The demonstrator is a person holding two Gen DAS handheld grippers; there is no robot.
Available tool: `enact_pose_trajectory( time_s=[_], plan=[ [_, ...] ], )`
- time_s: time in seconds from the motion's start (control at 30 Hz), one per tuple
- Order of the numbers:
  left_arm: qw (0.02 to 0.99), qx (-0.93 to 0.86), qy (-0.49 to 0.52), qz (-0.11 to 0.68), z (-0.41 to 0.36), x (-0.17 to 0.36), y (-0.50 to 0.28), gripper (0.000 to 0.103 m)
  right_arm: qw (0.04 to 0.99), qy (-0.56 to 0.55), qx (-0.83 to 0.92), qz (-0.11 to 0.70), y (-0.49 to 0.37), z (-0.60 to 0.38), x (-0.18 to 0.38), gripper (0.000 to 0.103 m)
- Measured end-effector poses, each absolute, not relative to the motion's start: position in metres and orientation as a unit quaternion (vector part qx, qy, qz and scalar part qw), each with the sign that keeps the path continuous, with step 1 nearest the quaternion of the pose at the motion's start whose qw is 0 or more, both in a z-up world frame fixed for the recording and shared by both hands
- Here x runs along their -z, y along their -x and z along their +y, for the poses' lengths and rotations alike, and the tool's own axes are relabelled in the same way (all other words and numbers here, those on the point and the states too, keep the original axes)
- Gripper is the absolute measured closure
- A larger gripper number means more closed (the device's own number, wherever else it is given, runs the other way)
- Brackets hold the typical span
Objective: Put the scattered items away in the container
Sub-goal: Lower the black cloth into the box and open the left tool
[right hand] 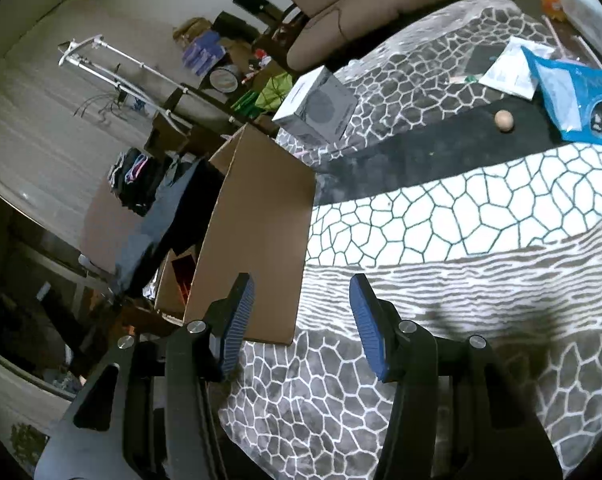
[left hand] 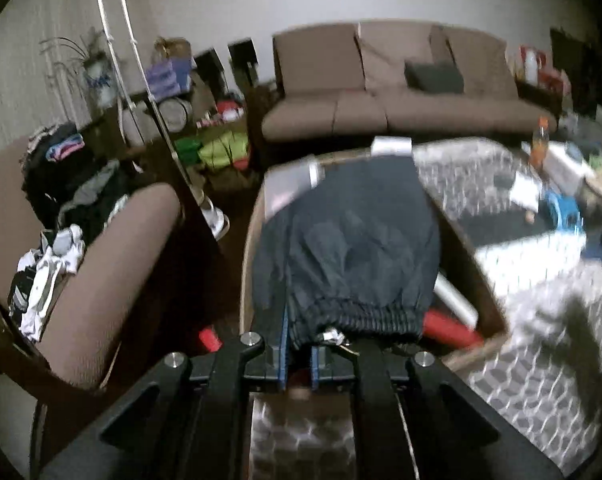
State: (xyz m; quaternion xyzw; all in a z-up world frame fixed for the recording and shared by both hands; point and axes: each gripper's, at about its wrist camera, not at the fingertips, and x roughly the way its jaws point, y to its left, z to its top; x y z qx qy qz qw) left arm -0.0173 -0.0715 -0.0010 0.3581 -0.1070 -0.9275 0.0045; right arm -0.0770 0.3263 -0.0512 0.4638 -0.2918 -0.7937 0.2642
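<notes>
- Dark navy garment (left hand: 345,248), elastic waistband towards the camera, is pinched at the waistband between the blue pads of the left gripper (left hand: 299,354); jaws nearly closed on the fabric.
- Left gripper points forward and slightly down; the garment drapes ahead of its fingertips over the open cardboard box (left hand: 487,300), covering most of the opening.
- Red item (left hand: 449,330) and a white tube-like item (left hand: 457,298) show inside the box, just right of the left fingertips, under the cloth edge.
- Left view is motion-blurred; finer contact detail cannot be told.
- Right gripper (right hand: 303,320) is empty, jaws wide apart, blue ribbed pads (right hand: 239,320) clear of everything.
- Right gripper is tilted down over the patterned blanket (right hand: 441,216); the box wall stands just ahead-left of its left finger.
- Ahead of the right gripper: white carton (right hand: 319,106) beyond the box; small wooden ball (right hand: 504,121) and blue packet (right hand: 581,100) far ahead-right, well apart from the jaws.
</notes>
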Motion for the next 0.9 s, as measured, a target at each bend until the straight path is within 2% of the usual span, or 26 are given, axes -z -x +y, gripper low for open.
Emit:
enact_pose_trajectory(
  time_s=[0.07, 0.17, 0.23, 0.3, 0.6, 0.67, 0.7, 0.73, 0.9],
  plan=[
    [-0.007, 0.914, -0.389, -0.114, -0.067, 0.014, 0.012, 0.092, 0.265, -0.466, 0.792, -0.291, 0.077, 0.324, 0.052, 0.055],
    [-0.026, 0.905, -0.405, -0.127, -0.060, 0.015, 0.001, 0.075, 0.266, -0.470, 0.790, -0.289, 0.078, 0.321, 0.054, 0.055],
    [-0.031, 0.910, -0.395, -0.122, -0.061, 0.006, -0.003, 0.032, 0.267, -0.472, 0.789, -0.288, 0.079, 0.320, 0.055, 0.055],
    [-0.035, 0.916, -0.383, -0.112, -0.064, -0.005, -0.004, 0.020, 0.266, -0.472, 0.790, -0.286, 0.078, 0.319, 0.054, 0.054],
    [-0.051, 0.940, -0.331, -0.066, -0.076, -0.050, -0.003, 0.020, 0.265, -0.471, 0.795, -0.275, 0.077, 0.318, 0.052, 0.054],
    [-0.049, 0.929, -0.363, -0.057, -0.073, -0.030, 0.030, 0.022, 0.264, -0.471, 0.796, -0.272, 0.076, 0.317, 0.052, 0.054],
    [-0.048, 0.923, -0.379, -0.052, -0.071, -0.021, 0.046, 0.032, 0.264, -0.471, 0.797, -0.271, 0.076, 0.317, 0.052, 0.054],
    [-0.047, 0.916, -0.395, -0.047, -0.069, -0.011, 0.062, 0.036, 0.264, -0.471, 0.798, -0.270, 0.076, 0.317, 0.051, 0.054],
    [-0.047, 0.880, -0.471, -0.026, -0.060, 0.035, 0.124, 0.037, 0.251, -0.471, 0.804, -0.263, 0.076, 0.325, 0.050, 0.054]
  ],
)
